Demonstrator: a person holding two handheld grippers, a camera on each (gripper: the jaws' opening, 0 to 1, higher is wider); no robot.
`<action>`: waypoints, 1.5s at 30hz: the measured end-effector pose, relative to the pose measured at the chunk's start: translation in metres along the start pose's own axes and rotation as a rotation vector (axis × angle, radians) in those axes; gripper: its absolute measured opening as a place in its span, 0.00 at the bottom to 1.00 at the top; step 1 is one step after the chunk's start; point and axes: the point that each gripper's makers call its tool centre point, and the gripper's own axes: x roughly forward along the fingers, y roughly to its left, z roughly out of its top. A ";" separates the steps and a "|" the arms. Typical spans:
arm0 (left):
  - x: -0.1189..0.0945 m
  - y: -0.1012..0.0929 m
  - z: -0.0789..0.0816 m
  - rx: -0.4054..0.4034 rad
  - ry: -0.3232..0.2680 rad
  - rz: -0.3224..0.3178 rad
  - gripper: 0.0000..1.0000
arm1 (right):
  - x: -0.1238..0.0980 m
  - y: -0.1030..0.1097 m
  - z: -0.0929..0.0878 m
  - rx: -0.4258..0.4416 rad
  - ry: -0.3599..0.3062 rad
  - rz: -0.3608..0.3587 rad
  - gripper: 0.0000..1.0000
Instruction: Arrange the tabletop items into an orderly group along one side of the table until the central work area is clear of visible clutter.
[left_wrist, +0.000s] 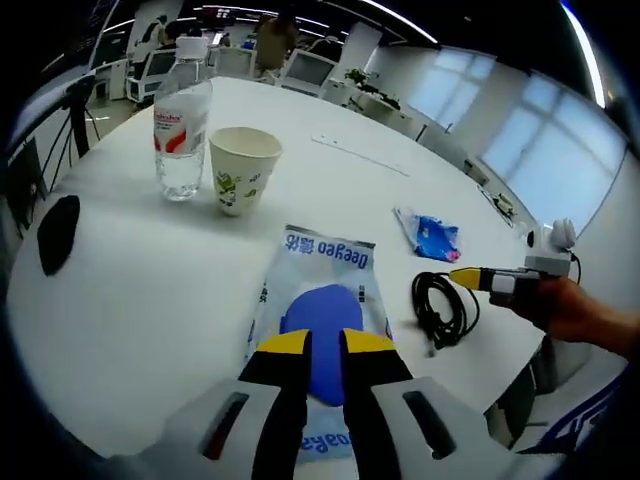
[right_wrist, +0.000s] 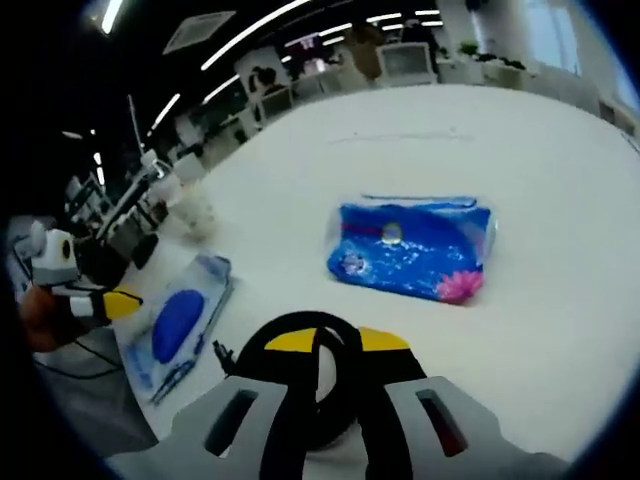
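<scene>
- My left gripper (left_wrist: 323, 345) hangs over the clear plastic pouch with blue print and a blue oval inside (left_wrist: 322, 310); its yellow-tipped jaws stand a narrow gap apart, over the blue oval, and I cannot tell whether they touch the pouch
- That pouch lies flat on the white round desk (left_wrist: 130, 290), near the edge closest to me; in the right gripper view it sits at the desk's left edge (right_wrist: 178, 322)
- My right gripper (right_wrist: 322, 342) has its jaws drawn close on either side of the coiled black cable (right_wrist: 300, 385); a loop of cable passes between the tips, so I read it as pinching the cable
- In the left gripper view that same gripper (left_wrist: 470, 279) comes in from the right, held by a hand (left_wrist: 575, 312), its yellow tip at the cable coil (left_wrist: 440, 308) on the desk
- A small blue printed packet (left_wrist: 430, 236) lies beyond the cable; in the right gripper view it is a glossy blue pack with a pink flower (right_wrist: 412, 250), apart from the cable
- A white paper cup with green print (left_wrist: 242, 168) stands upright just beside a clear plastic water bottle with a red label (left_wrist: 182, 120), both at the far left of the desk, well apart from the pouch
</scene>
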 end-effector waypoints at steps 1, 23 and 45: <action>-0.003 0.002 -0.002 -0.009 -0.001 0.005 0.08 | -0.001 0.001 0.000 -0.024 0.003 -0.005 0.10; -0.044 -0.005 -0.057 -0.124 0.058 0.007 0.11 | 0.008 0.051 0.003 -0.100 0.032 0.117 0.16; -0.042 -0.013 -0.080 -0.311 0.117 -0.029 0.17 | 0.044 0.102 0.014 -0.273 0.148 0.262 0.21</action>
